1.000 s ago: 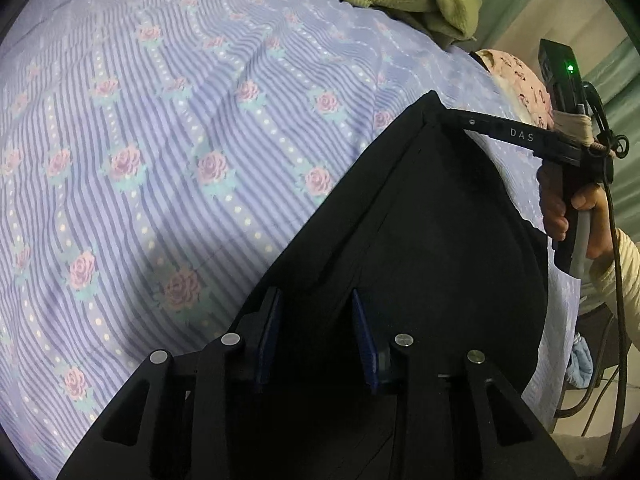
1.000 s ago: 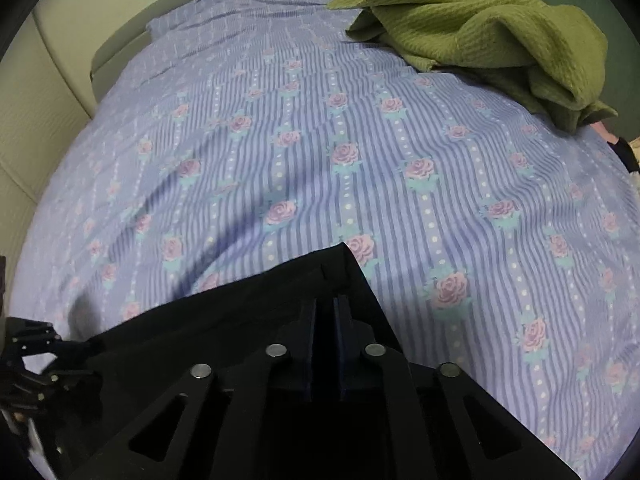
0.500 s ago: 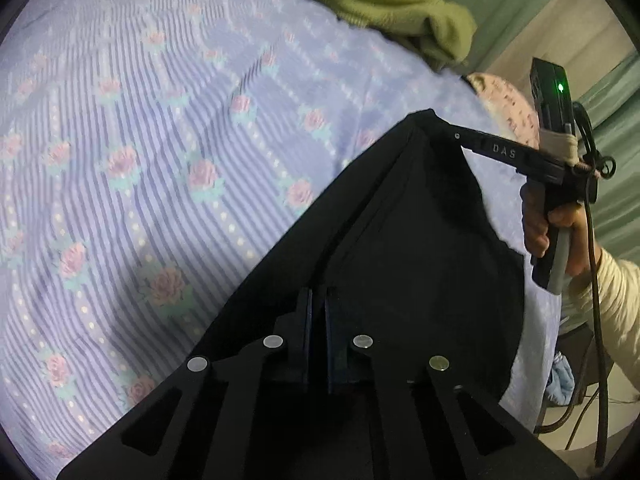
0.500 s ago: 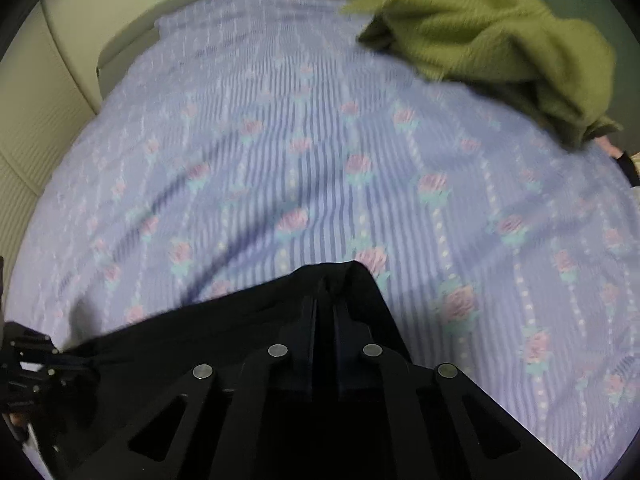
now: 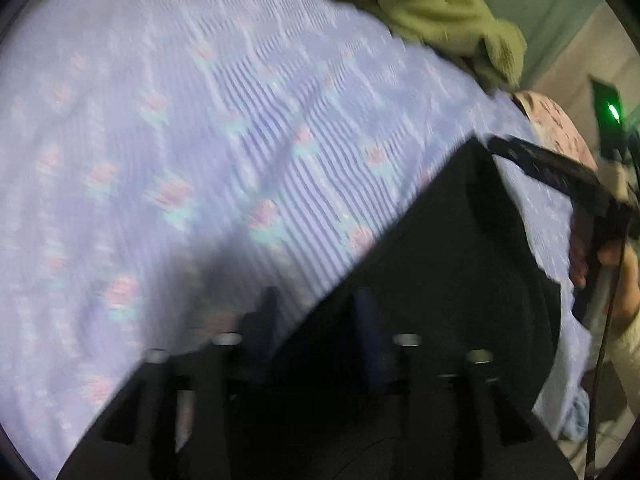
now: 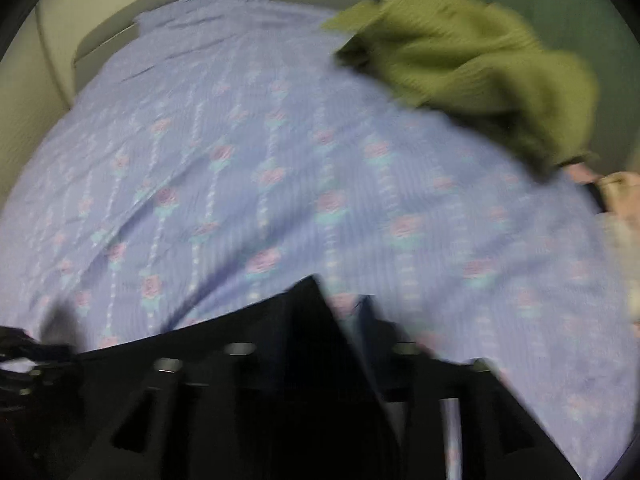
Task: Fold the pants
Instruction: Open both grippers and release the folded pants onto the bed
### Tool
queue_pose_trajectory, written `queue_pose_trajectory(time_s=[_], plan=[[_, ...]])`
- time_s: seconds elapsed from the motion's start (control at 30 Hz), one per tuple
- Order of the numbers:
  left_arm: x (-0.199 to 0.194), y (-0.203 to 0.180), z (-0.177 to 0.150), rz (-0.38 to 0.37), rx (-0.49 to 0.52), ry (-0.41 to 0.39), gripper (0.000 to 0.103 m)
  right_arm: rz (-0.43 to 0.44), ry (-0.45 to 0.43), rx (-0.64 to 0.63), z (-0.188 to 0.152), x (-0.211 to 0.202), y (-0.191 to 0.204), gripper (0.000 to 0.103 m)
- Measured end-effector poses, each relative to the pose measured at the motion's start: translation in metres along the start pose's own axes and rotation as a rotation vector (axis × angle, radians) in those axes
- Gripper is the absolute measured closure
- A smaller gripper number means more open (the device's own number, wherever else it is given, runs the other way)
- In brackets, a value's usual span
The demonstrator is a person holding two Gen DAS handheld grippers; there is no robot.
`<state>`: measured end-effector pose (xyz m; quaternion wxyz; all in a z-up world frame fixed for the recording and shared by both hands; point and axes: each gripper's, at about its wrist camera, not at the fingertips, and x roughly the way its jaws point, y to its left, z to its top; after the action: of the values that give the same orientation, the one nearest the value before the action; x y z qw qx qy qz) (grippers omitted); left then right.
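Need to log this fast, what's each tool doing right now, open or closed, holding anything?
Left tool: open, fingers spread, black pants lying between them, not clamped.
Right tool: open, fingers apart around the pants corner.

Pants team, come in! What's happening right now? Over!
Both grippers open: left gripper, right gripper. Black pants on the bed sheet. Green sweater far off.

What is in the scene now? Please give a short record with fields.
surface: purple striped sheet with roses
pants: black pants, spread over the near part of the sheet
left gripper: open, pants edge between its fingers
right gripper: open, a pants corner between its fingers
other item: green knitted cloth, bunched at the far side of the sheet
image quality: both views are motion-blurred
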<state>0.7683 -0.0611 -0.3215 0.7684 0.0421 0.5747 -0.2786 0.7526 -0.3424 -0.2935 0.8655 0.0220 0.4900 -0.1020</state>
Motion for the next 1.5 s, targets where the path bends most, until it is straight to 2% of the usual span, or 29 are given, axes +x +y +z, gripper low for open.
queue_pose_trajectory(time_s=[0.07, 0.17, 0.27, 0.33, 0.47, 0.6, 0.67, 0.8, 0.97, 1.03, 1.1, 1.17, 1.23, 1.37, 1.43, 1.47, 1.5], plan=[[-0.036, 0.007, -0.005, -0.018, -0.007, -0.085, 0.052, -0.059, -0.078, -0.010, -0.005, -0.033, 0.005, 0.044], [-0.094, 0.026, -0.031, -0.035, -0.013, -0.172, 0.045, -0.025, -0.141, -0.054, -0.012, -0.079, 0.022, 0.038], [-0.134, 0.043, -0.065, 0.030, -0.014, -0.202, 0.043, -0.023, -0.195, -0.124, -0.026, -0.123, 0.058, 0.028], [-0.153, 0.057, -0.097, 0.047, -0.025, -0.187, 0.043, 0.032, -0.227, -0.180, -0.044, -0.149, 0.090, 0.025], [-0.167, 0.090, -0.154, 0.018, -0.122, -0.125, 0.044, 0.184, -0.184, -0.288, -0.081, -0.164, 0.158, 0.025], [-0.167, 0.123, -0.192, 0.010, -0.209, -0.088, 0.045, 0.325, -0.078, -0.337, -0.120, -0.156, 0.215, 0.025], [-0.164, 0.136, -0.206, 0.004, -0.256, -0.089, 0.049, 0.338, -0.036, -0.347, -0.135, -0.152, 0.233, 0.025], [-0.146, 0.148, -0.215, -0.073, -0.302, -0.079, 0.052, 0.369, 0.056, -0.321, -0.154, -0.141, 0.252, 0.025], [-0.123, 0.142, -0.208, -0.087, -0.221, -0.025, 0.055, 0.357, 0.106, -0.285, -0.163, -0.138, 0.254, 0.025], [-0.115, 0.145, -0.207, -0.074, -0.214, 0.006, 0.073, 0.347, 0.103, -0.271, -0.165, -0.141, 0.251, 0.025], [-0.119, 0.150, -0.209, -0.062, -0.243, -0.011, 0.086, 0.329, 0.100, -0.268, -0.167, -0.146, 0.253, 0.025], [-0.131, 0.150, -0.212, -0.036, -0.260, -0.057, 0.091, 0.315, 0.096, -0.252, -0.166, -0.150, 0.252, 0.025], [-0.140, 0.152, -0.215, -0.033, -0.267, -0.104, 0.091, 0.321, 0.087, -0.224, -0.165, -0.156, 0.251, 0.025], [-0.124, 0.160, -0.211, -0.001, -0.255, -0.053, 0.090, 0.314, 0.045, -0.225, -0.161, -0.166, 0.259, 0.025], [-0.118, 0.162, -0.209, 0.047, -0.257, -0.029, 0.082, 0.318, 0.039, -0.225, -0.159, -0.167, 0.262, 0.025], [-0.119, 0.163, -0.208, 0.074, -0.275, -0.023, 0.072, 0.313, 0.035, -0.219, -0.158, -0.169, 0.261, 0.025], [-0.124, 0.161, -0.207, 0.105, -0.286, -0.025, 0.066, 0.309, 0.033, -0.217, -0.158, -0.169, 0.261, 0.025]])
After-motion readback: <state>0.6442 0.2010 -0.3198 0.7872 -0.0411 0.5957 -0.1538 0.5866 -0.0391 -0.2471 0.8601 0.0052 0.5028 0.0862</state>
